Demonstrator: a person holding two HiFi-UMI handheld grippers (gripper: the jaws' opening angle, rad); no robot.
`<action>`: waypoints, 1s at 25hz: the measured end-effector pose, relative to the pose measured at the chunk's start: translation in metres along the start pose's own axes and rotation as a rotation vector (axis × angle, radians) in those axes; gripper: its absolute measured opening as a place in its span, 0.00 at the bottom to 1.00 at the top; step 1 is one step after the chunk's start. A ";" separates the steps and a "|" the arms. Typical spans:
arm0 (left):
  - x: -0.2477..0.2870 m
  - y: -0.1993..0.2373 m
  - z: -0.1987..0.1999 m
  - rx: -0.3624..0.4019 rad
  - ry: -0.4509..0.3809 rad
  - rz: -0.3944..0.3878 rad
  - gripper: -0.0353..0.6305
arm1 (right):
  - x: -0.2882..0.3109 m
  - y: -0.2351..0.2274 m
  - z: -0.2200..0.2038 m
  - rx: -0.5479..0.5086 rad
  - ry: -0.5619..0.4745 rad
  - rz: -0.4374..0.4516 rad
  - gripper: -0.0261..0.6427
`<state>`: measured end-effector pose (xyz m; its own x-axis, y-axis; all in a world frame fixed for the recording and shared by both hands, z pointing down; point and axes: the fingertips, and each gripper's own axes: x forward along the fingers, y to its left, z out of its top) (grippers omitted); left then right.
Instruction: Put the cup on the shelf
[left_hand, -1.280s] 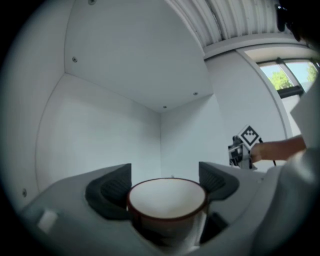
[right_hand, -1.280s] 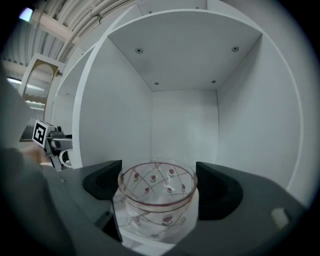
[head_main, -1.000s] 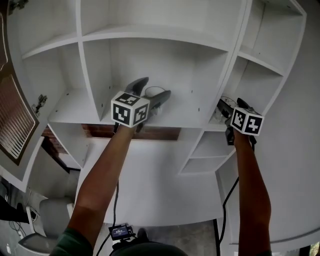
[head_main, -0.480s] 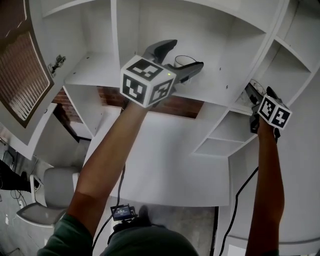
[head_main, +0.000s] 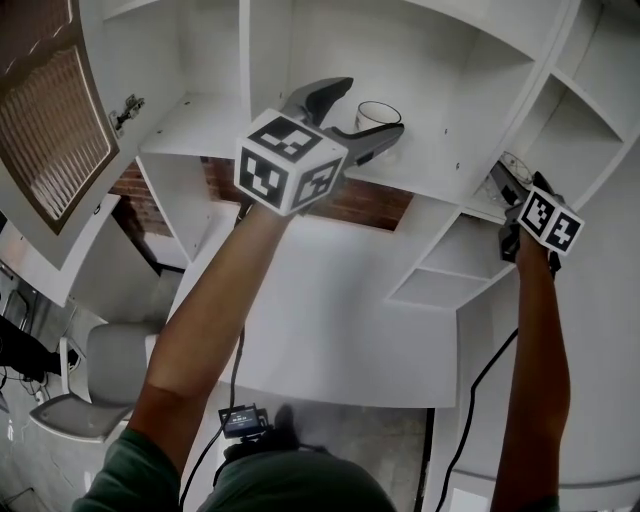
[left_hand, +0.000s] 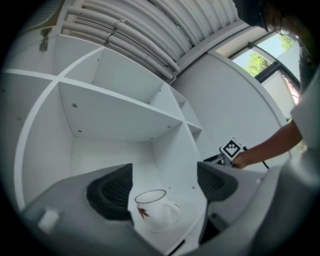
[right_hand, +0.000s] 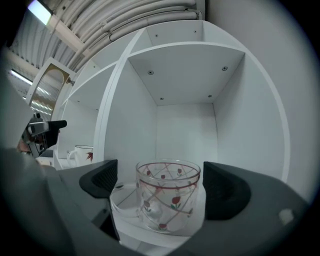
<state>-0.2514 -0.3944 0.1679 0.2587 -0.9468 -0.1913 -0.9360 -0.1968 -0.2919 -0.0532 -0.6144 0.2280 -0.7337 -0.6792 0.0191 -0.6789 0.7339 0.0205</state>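
A: Where's the cup?
B: White mug (left_hand: 151, 212) with a dark rim and a red mark on its side. It stands upright on the shelf board (head_main: 415, 172), near the front edge. Your left gripper (left_hand: 164, 186) has it between the jaws, but they stand apart. The mug sits close to the pad at the view's left, with a clear gap to the other pad. Nothing clamped.
A: Contact on that near pad?
B: Can't tell from the left gripper view. The handle points toward the wider gap.
A: Right side?
B: Your right gripper (right_hand: 167, 186) is at the next compartment to the right, jaws opening. Between them is a glass cup (right_hand: 170, 202) with a red lattice-and-flower print, upright on a white saucer (right_hand: 121, 206). There's a gap on both sides of the glass — pads off it.
A: Anything else?
B: The right gripper view shows the mug off to the left past the divider, the left gripper's jaw beside it. In the head view both your arms reach up to the white shelf unit (head_main: 440, 50) — grippers well apart.
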 end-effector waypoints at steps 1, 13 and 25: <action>-0.003 0.000 -0.003 0.000 0.009 0.001 0.65 | 0.003 0.004 -0.002 0.007 -0.002 0.009 0.82; -0.011 0.001 -0.013 -0.025 0.016 0.034 0.65 | 0.007 0.001 -0.009 0.016 -0.011 0.043 0.82; -0.023 -0.028 -0.001 -0.012 0.010 0.017 0.65 | -0.029 0.013 -0.006 0.018 -0.054 0.085 0.85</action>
<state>-0.2312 -0.3672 0.1820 0.2409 -0.9524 -0.1868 -0.9429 -0.1841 -0.2775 -0.0404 -0.5850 0.2337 -0.7891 -0.6133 -0.0344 -0.6138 0.7895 0.0028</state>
